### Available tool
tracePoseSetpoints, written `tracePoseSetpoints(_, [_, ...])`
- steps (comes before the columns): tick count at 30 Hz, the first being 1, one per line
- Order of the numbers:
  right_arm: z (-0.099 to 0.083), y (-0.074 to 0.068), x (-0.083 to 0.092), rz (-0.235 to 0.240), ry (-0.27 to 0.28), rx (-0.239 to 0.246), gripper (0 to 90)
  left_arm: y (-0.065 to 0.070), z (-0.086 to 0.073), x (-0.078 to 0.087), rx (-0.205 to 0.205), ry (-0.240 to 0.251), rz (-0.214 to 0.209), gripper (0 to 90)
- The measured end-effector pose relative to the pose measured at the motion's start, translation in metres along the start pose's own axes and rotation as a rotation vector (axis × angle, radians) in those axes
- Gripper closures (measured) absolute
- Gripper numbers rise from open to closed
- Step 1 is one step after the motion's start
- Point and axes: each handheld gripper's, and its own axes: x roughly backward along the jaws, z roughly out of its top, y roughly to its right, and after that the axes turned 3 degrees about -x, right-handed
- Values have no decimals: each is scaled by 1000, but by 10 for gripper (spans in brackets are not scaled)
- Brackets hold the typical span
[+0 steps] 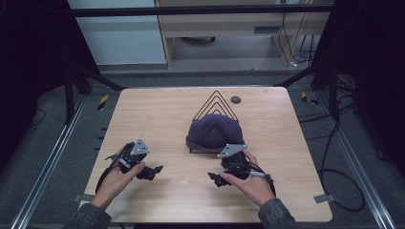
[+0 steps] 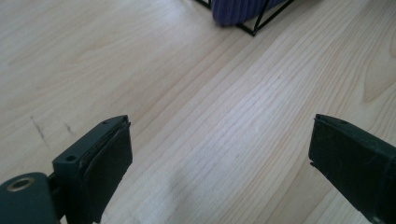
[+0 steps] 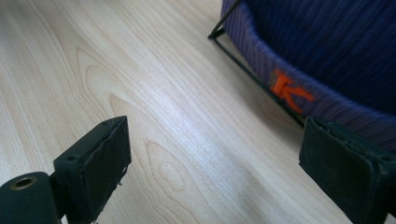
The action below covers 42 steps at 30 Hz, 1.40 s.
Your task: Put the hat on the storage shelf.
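A dark purple knit hat (image 1: pixel 214 132) with an orange letter K (image 3: pixel 288 91) on its band sits draped over a black wire triangular rack (image 1: pixel 217 101) in the middle of the wooden table (image 1: pixel 157 114). My left gripper (image 1: pixel 156 170) rests low at the front left, open, with bare wood between its jaws; the hat's edge (image 2: pixel 243 10) and rack wire lie far ahead. My right gripper (image 1: pixel 213 178) is at the front right, just before the hat, open. Its right pad (image 3: pixel 345 172) is close to the hat band, apart from it.
A small dark round disc (image 1: pixel 236 99) lies on the table behind the rack. Black frame posts stand at both back corners. Cables trail over the floor at the right. Bare wood spans the left half and the front of the table.
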Motion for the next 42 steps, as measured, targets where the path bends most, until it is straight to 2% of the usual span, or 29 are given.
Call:
tracePoseSetpoints(9, [-8, -4, -19, 4, -30, -14, 104, -11, -24, -7, 71, -27, 21, 54])
tracePoseSetpoints(20, [-17, 3, -33, -20, -43, -65, 97, -19, -32, -16, 139, -62, 24, 53])
tracePoseSetpoints(25, [-19, 3, -36, -27, -48, -75, 95, -19, -33, -19, 149, -74, 17, 47])
tracePoseSetpoints(32, [-23, 4, -40, -33, -65, -78, 85, -16, -35, -26, 166, -120, 9, 38])
tracePoseSetpoints(34, [-23, 4, -41, -38, -60, -68, 79, -14, -35, -27, 150, -125, 13, 21])
tracePoseSetpoints(37, [-24, 3, -42, -50, -59, -54, 60, -12, -36, -28, 155, -120, 18, 0])
tracePoseSetpoints(39, [-27, 3, -42, -53, -43, -46, 54, -11, -36, -28, 153, -116, 21, 0])
tracePoseSetpoints(42, [-35, 4, -41, -45, 15, -39, 54, -10, -38, -27, 151, -113, 18, 0])
